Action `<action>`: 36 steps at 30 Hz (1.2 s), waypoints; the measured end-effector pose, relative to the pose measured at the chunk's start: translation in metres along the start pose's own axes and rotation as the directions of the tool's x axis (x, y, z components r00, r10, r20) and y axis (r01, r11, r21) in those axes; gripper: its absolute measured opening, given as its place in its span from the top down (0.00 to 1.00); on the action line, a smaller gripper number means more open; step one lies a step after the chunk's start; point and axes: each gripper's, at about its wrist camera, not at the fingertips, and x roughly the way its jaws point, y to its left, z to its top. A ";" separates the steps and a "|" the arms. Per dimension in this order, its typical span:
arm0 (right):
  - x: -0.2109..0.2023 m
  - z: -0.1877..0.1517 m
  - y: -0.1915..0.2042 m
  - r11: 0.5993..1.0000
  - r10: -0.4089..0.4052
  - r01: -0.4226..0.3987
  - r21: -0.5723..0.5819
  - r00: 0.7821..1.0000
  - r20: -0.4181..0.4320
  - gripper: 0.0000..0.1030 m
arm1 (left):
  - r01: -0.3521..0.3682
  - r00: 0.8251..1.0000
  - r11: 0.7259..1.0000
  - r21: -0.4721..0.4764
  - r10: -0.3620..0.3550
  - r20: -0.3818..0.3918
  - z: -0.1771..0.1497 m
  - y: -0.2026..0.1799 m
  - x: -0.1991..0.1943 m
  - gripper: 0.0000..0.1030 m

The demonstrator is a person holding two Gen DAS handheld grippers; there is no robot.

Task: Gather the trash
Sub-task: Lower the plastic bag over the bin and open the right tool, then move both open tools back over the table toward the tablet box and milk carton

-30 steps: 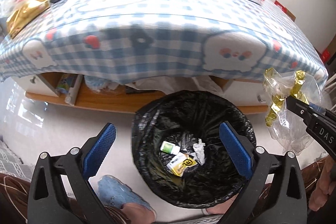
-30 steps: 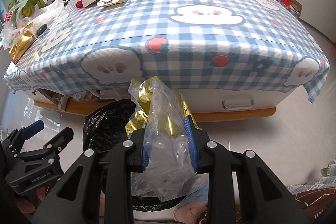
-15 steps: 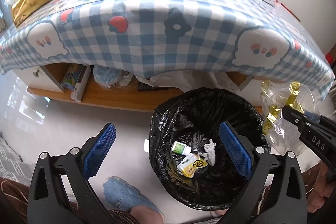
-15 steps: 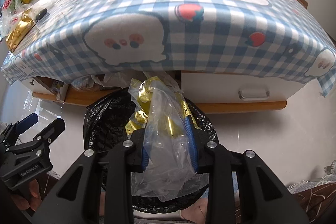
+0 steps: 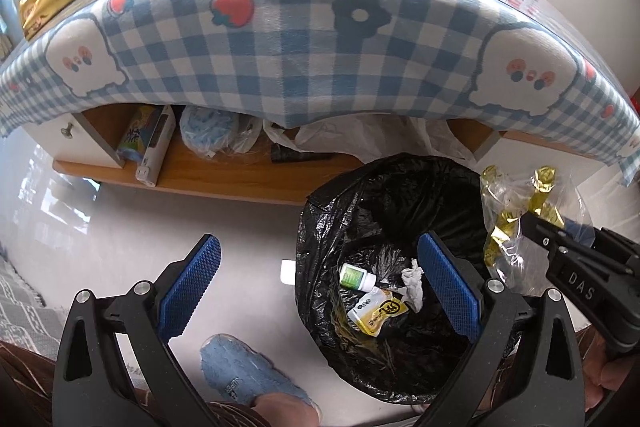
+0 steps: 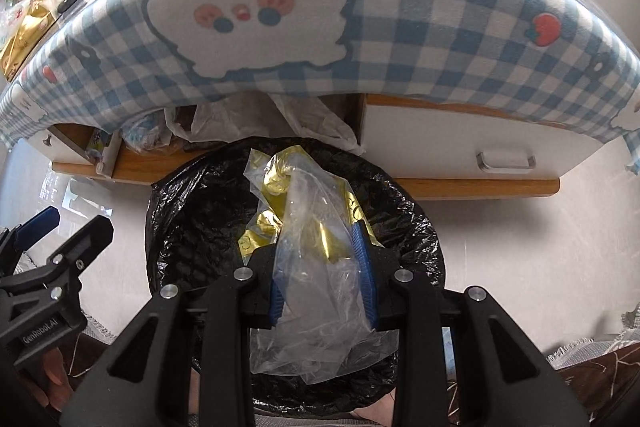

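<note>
R gripper [image 6: 323, 273] pinches clear/gold wrapper [image 6: 308, 227] just above bin [image 5: 320, 211], which sits on floor by table's front edge, prob so it drops straight in w/ other trash; L gripper [image 5: 320, 287] spread wide, empty, beside bin

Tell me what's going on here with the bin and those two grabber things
A person is clearing trash with a handheld claw in each hand. The right claw is shut on a crumpled clear and gold plastic wrapper and holds it over the black-lined trash bin beside the checked-cloth table; it is not yet dropped. The left claw is open and holds nothing. A small bottle, a yellow packet and a tissue already lie in the bin.
</note>
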 end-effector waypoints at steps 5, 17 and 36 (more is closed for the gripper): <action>0.000 -0.002 0.005 1.000 -0.001 0.001 -0.012 1.000 0.011 0.67 | 0.001 1.000 1.000 0.003 -0.001 -0.007 0.000 0.000 0.001 0.06; -0.015 -0.002 0.006 1.000 -0.001 0.002 -0.020 0.999 0.051 0.45 | 0.010 1.000 1.000 0.004 -0.010 -0.013 -0.002 -0.004 -0.002 0.06; -0.072 0.003 -0.012 1.000 -0.027 0.026 0.010 0.982 0.189 0.08 | 0.006 0.999 1.000 -0.025 -0.005 0.052 0.006 -0.009 -0.047 0.06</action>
